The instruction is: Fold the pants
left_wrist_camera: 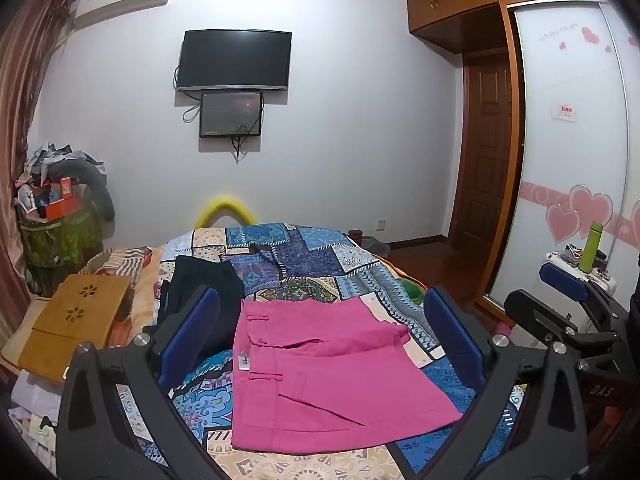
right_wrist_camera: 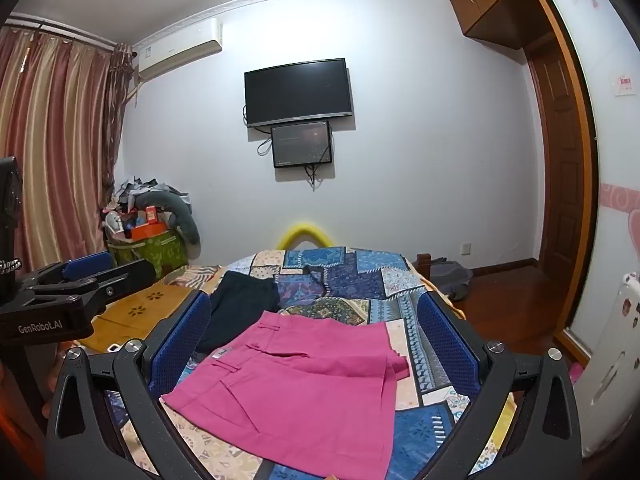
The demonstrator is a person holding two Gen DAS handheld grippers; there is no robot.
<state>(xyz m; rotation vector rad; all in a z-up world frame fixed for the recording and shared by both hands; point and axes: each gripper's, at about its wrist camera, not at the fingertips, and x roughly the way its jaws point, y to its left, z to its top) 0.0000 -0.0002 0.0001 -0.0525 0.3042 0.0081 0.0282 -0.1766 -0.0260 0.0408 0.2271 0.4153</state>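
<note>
Pink pants point(left_wrist_camera: 320, 368) folded flat on patchwork bedspread point(left_wrist_camera: 304, 264), dark garment point(left_wrist_camera: 200, 288), maybe folded, far-left, left gripper point(left_wrist_camera: 320, 344) and right gripper point(right_wrist_camera: 316, 344) wide open, empty, above

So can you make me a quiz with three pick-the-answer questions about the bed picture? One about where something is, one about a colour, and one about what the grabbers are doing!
1. Where do the dark pants lie?
A. on the floor
B. on the bed, beyond the pink pants
C. on top of the TV

2. What colour are the folded pants nearest the cameras?
A. pink
B. green
C. white

3. What are the left gripper and right gripper doing?
A. both shut on cloth
B. one holds the bottle
C. both open, holding nothing

Answers:
1 B: they rest on the quilt, behind and left of the pink pair.
2 A: the cloth is bright pink in both views.
3 C: the blue pads stand wide apart in each view, with nothing pinched between them.
</note>
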